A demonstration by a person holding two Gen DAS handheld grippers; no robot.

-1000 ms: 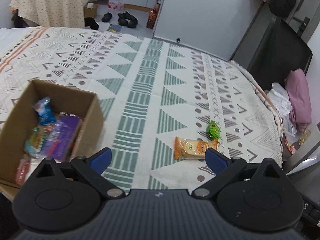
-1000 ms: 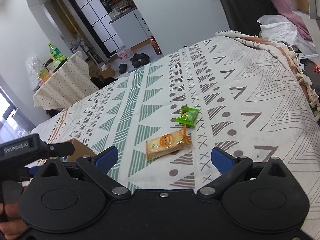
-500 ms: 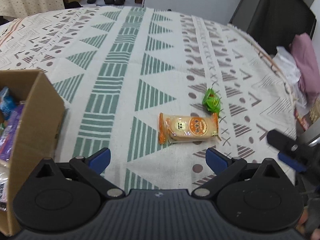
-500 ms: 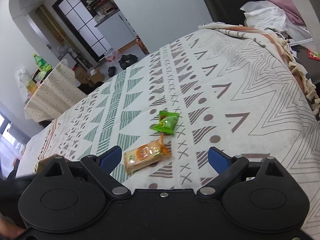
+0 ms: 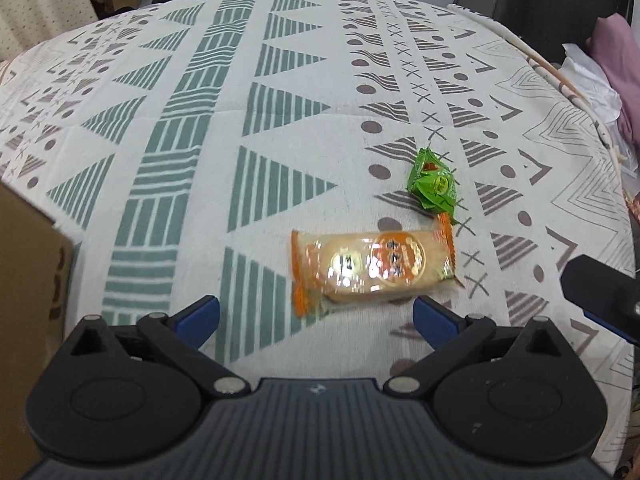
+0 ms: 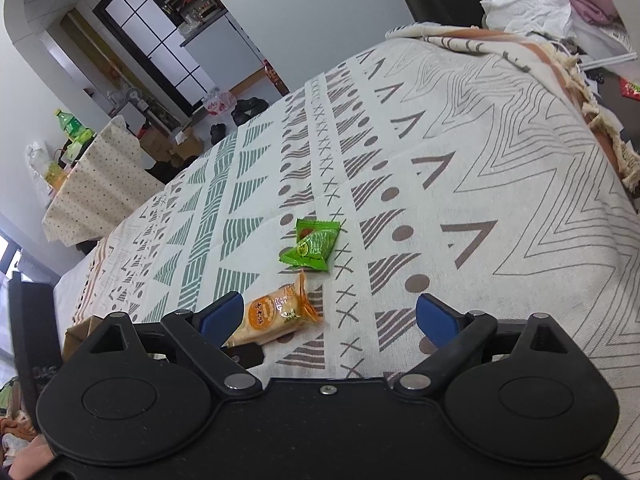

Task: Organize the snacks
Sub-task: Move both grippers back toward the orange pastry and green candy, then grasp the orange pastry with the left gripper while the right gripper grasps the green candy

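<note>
An orange cracker packet (image 5: 372, 268) lies on the patterned cloth, with a small green snack packet (image 5: 433, 188) just beyond it to the right. My left gripper (image 5: 316, 316) is open and empty, close above the cloth, with the orange packet just ahead between its blue fingertips. My right gripper (image 6: 330, 318) is open and empty. In the right wrist view the orange packet (image 6: 276, 314) lies by its left fingertip and the green packet (image 6: 314, 244) lies ahead. Part of the right gripper (image 5: 600, 292) shows at the right edge of the left wrist view.
The cardboard box (image 5: 28, 280) stands at the left edge of the left wrist view; only its wall shows. The patterned cloth (image 5: 240, 120) covers the surface. Its fringed edge (image 6: 600, 120) drops off at the right, with clothes and bags beyond.
My left gripper has swung right and down from the box to the orange packet, which is now much closer. My right gripper has shifted right, so both packets sit further left in its view.
</note>
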